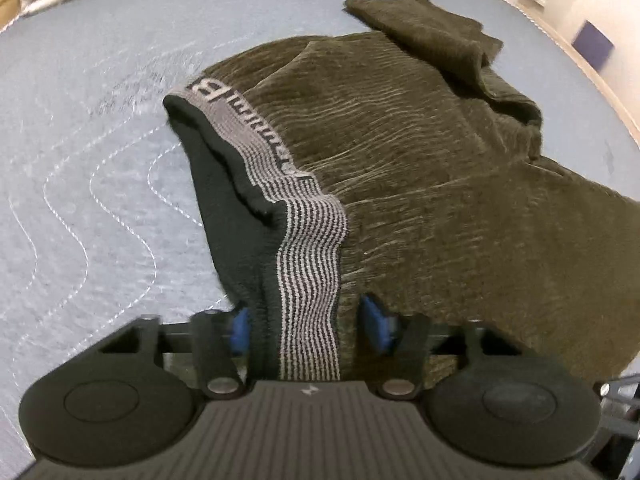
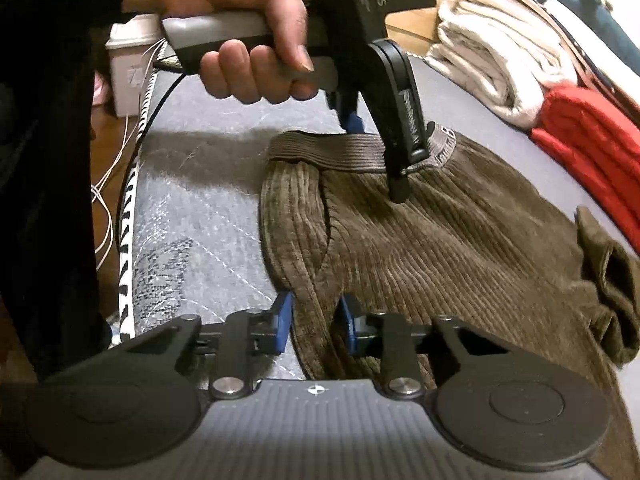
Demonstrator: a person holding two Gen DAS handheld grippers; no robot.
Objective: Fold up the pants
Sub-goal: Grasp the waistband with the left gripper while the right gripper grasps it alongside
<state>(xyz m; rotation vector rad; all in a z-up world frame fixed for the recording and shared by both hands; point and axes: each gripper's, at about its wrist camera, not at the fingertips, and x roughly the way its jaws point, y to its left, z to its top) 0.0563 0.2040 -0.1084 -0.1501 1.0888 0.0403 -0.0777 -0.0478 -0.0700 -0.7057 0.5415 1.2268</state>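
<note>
Olive-brown corduroy pants (image 1: 420,152) lie on a blue-grey quilted mat (image 1: 80,160). Their grey striped waistband (image 1: 308,264) runs back between the blue pads of my left gripper (image 1: 308,326), whose jaws stand apart around it. In the right wrist view the pants (image 2: 440,260) spread to the right. My right gripper (image 2: 314,322) has its blue pads closed on the pants' side edge (image 2: 312,300). The left gripper (image 2: 372,132), held by a hand, sits over the waistband (image 2: 340,152) at the far end. A pant leg is folded over at the far right (image 1: 432,36).
Folded white towels (image 2: 492,64) and a red garment (image 2: 592,148) lie beyond the pants at the mat's far side. A white box (image 2: 128,68) and loose cables (image 2: 104,200) are off the mat's left edge.
</note>
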